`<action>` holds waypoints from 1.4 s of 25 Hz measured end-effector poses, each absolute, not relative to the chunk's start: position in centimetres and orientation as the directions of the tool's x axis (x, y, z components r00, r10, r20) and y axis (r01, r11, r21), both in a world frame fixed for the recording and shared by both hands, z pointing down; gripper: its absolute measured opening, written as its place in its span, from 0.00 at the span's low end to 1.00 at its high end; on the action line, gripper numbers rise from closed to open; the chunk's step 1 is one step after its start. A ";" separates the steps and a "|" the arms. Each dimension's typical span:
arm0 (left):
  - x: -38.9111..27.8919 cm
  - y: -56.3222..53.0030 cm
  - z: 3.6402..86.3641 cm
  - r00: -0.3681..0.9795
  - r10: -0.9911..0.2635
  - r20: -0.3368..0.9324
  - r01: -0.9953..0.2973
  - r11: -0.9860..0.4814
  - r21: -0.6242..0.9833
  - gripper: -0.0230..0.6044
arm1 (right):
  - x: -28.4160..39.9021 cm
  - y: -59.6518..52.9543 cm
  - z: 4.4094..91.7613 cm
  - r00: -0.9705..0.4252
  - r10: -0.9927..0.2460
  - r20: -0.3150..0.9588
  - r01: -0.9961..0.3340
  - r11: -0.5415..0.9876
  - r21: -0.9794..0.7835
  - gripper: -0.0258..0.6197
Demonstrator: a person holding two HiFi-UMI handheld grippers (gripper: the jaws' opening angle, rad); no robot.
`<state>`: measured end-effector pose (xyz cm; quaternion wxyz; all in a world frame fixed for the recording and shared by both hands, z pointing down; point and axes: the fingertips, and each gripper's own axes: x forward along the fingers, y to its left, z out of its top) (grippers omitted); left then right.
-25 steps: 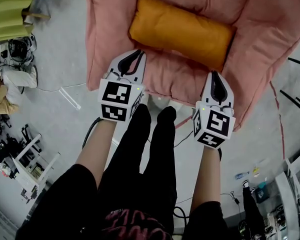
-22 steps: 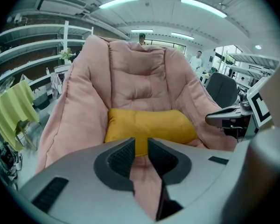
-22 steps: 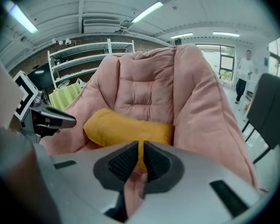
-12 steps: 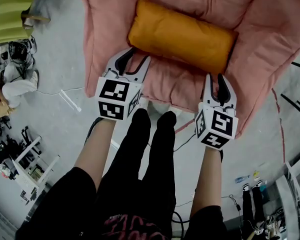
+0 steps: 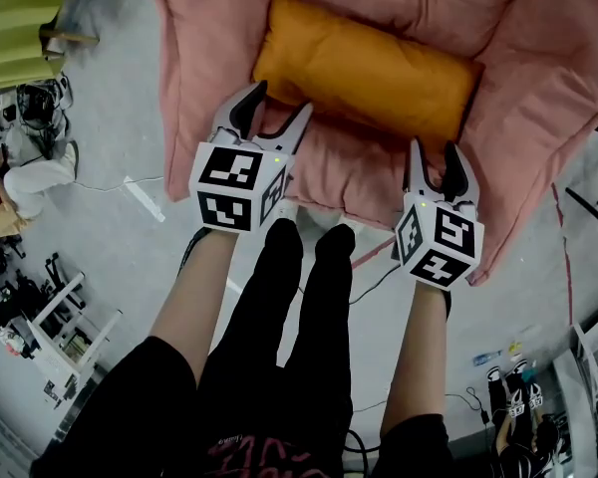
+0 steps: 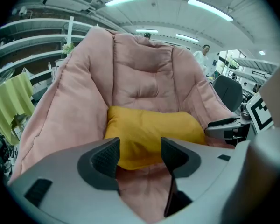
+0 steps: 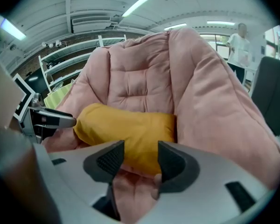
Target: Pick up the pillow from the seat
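1. One pillow (image 5: 364,73), one seat (image 5: 538,88), two grippers, each with one marker cube and two jaws; two legs (image 5: 299,297) in black stand on the floor (image 5: 130,247) below.
2. The pillow lies across the seat's hollow, against the backrest, its long side towards the grippers.
3. The left gripper (image 5: 277,108) has its jaws apart and opening. Nothing is between the pads; the pillow's near left corner is just ahead of the tips.
4. The right gripper (image 5: 435,157) also has its jaws apart and opening, empty, over the seat's front edge, with the pillow's right end a little further on.
5. A second ago both pairs of jaws were pressed together; half a second ago they had begun to part; now they are wide.
6. Both grippers have moved forward over the seat since then, the left more than the right. The pillow has not moved.
7. The pillow is orange-yellow cloth, oblong and plump, with rounded corners and soft creases.
8. The seat is pink, padded and quilted, with a tufted back and thick puffy sides curving around the pillow.
9. The grippers are smooth light-grey plastic; the pads are dark, wedge-shaped, with a fine ribbed face. The cubes are white with black square patterns.
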<state>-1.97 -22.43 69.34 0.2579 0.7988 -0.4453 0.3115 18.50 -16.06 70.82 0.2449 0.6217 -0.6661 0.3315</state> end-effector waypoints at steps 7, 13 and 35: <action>-1.6 -24.0 70.5 0.403 -0.556 0.727 -0.866 -0.489 0.107 0.49 | 18.8 -17.4 72.2 -0.094 -0.658 0.747 -0.986 -0.042 -0.161 0.41; -0.3 -25.2 71.2 0.392 -0.572 0.720 -0.870 -0.486 0.087 0.52 | 19.8 -18.5 73.4 -0.093 -0.650 0.754 -0.988 -0.032 -0.149 0.43; 0.3 -26.2 76.0 0.332 -0.492 0.805 -0.858 -0.511 0.041 0.52 | 19.5 -19.6 78.4 -0.130 -0.503 0.855 -0.987 -0.018 -0.160 0.45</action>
